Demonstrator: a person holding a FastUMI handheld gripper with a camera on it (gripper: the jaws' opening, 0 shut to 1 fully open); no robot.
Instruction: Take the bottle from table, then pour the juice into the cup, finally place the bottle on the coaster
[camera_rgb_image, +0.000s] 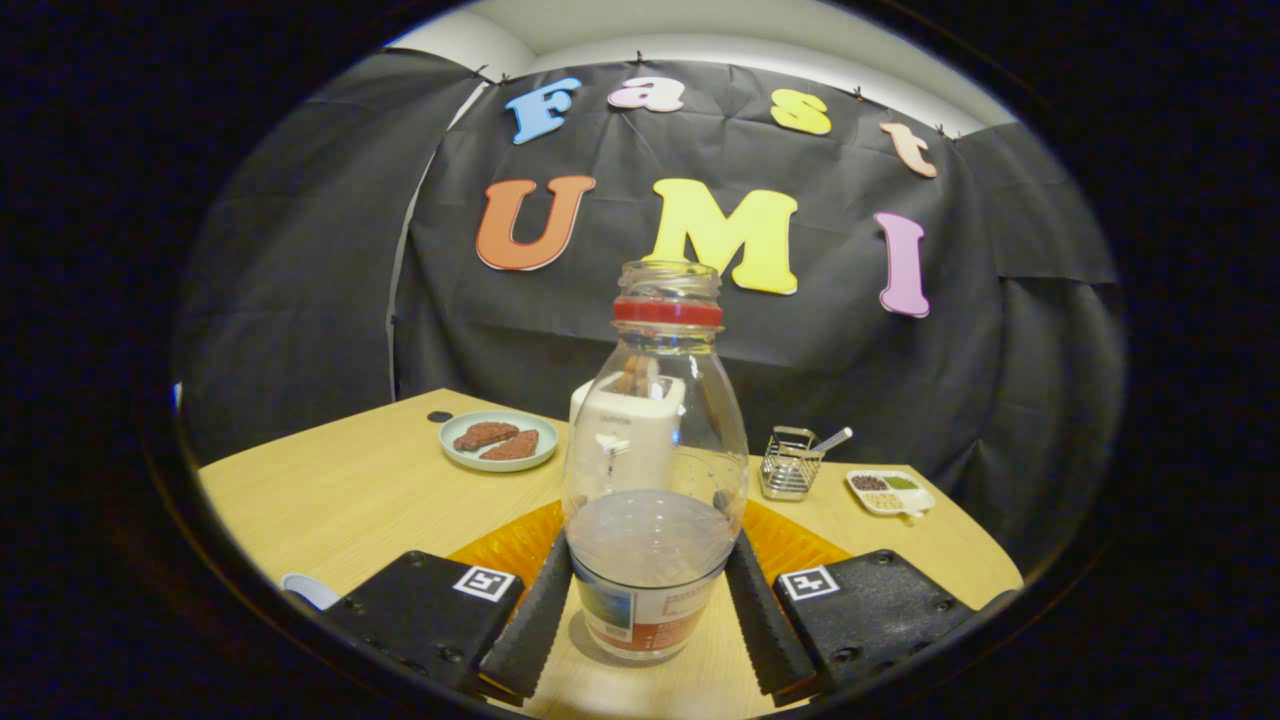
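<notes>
A clear bottle (655, 440) with a red neck ring and no cap stands upright between my fingers. Pale liquid fills its lower part. My gripper (650, 548) is shut on the bottle, one finger (530, 620) pressing its left side and the other finger (765, 625) its right. The bottle's base is at or just above the wooden table (350, 490); I cannot tell whether it touches. An orange coaster (510, 548) lies just beyond the bottle, partly hidden by it. The white rim of a cup (305, 590) peeks out left of the left finger.
A white toaster (620, 430) with bread in it stands behind the bottle. Further left is a pale plate (498, 441) with brown pieces. Right of the bottle stand a wire basket (790, 465) holding a utensil and a small sectioned dish (888, 491).
</notes>
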